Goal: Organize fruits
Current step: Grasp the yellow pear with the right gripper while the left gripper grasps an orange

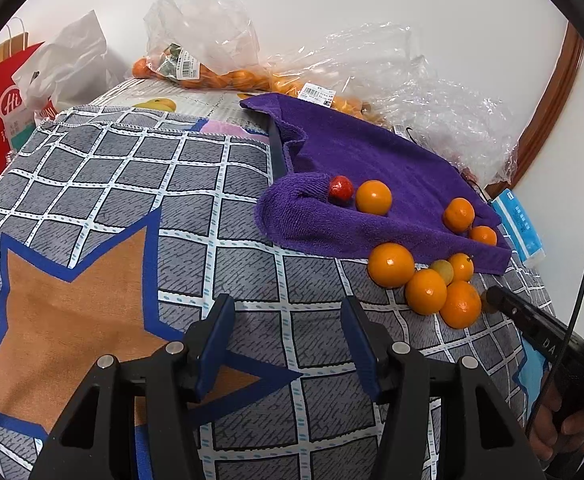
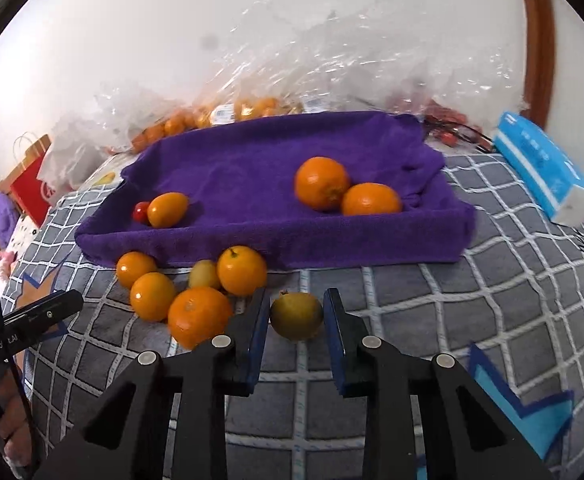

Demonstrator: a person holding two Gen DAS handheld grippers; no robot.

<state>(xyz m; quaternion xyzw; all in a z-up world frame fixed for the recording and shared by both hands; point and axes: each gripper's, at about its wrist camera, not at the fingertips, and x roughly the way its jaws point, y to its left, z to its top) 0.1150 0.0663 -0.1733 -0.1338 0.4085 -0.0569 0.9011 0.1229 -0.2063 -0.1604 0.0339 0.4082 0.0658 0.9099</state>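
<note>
A purple towel (image 2: 252, 168) lies on the checked cloth (image 2: 411, 320). On it sit two oranges (image 2: 321, 182) at the right, and an oval orange fruit (image 2: 167, 209) beside a small red fruit (image 2: 140, 211) at the left. Several oranges (image 2: 200, 316) cluster on the cloth in front of the towel. My right gripper (image 2: 296, 296) is shut on a small yellow-green fruit (image 2: 296, 318) just right of that cluster, low over the cloth. My left gripper (image 1: 288, 302) is open with nothing in it, over the cloth left of the cluster (image 1: 425, 292) and the towel (image 1: 371, 160).
Clear plastic bags (image 1: 212, 40) holding more oranges lie behind the towel against the wall. A blue tissue pack (image 2: 543, 168) sits at the right edge. A red paper bag (image 1: 0, 100) stands at the far left. A hand (image 1: 551, 424) holds the right gripper.
</note>
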